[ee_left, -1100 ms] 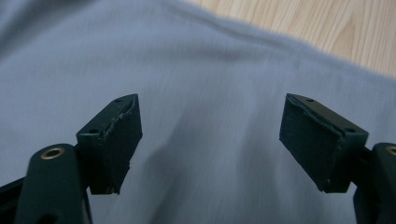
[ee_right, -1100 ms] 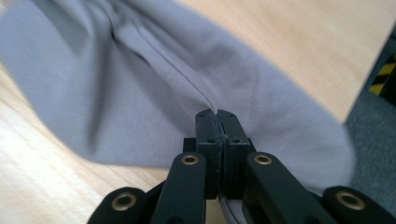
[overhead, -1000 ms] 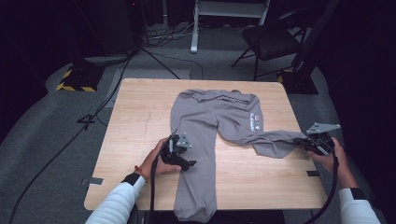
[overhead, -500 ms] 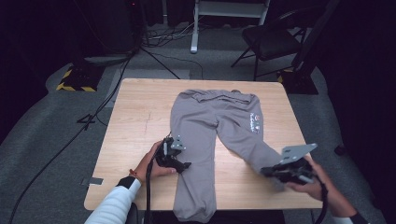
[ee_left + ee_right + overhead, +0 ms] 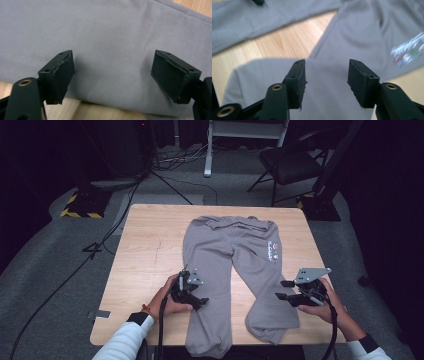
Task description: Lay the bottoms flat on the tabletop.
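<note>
A pair of grey trousers (image 5: 235, 270) is lying flat on the wooden worktop (image 5: 150, 250). The waist is pointing at the far edge and the two legs are running down toward the person. The ends of both legs are reaching the near edge of the worktop. There is a small colourful print (image 5: 273, 251) on the leg at the right side.

The person is holding a hand-held gripper in each hand. The left hand-held gripper (image 5: 192, 294) is sitting at the outer edge of the left trouser leg, about halfway down. In the left gripper view its jaws are standing wide apart just over the grey cloth (image 5: 112, 50), and they are not pinching anything. A bit of bare wood is peeking out under the cloth edge.

The right hand-held gripper (image 5: 283, 290) is hanging by the outer edge of the right trouser leg, low down near the leg's end. Its jaws have just been opening, and nothing is being squeezed between them. In the right gripper view the two black jaws are standing apart over the grey cloth (image 5: 327, 82), with a strip of worktop (image 5: 287, 42) showing between the two legs.

Behind the worktop, a dark chair (image 5: 290, 162) is standing on the grey floor (image 5: 55, 255), and black cables (image 5: 75, 265) are trailing across it.
</note>
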`<action>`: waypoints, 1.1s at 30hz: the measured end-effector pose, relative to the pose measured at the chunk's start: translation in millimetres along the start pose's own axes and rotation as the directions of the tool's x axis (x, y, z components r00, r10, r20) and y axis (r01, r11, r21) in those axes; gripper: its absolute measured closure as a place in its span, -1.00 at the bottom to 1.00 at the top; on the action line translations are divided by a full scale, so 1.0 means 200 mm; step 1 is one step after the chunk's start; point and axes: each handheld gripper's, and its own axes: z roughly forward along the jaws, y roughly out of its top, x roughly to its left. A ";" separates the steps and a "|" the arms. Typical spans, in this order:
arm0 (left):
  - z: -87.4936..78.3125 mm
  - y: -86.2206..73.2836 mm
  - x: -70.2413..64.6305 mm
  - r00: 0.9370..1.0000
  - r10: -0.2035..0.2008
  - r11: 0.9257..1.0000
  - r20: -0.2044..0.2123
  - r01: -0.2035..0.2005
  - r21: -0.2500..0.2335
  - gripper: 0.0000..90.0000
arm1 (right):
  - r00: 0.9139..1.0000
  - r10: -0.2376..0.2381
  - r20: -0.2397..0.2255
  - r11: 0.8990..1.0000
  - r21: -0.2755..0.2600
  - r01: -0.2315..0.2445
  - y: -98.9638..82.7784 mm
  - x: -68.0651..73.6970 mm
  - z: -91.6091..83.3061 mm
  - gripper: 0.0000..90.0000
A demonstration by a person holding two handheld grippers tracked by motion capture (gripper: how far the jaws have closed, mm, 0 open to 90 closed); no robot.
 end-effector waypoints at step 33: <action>0.37 0.60 0.27 0.983 -0.050 0.999 -0.175 0.046 -0.029 -0.38 | 0.966 0.201 0.164 0.979 -0.053 -0.194 -0.04 -0.51 0.34 0.24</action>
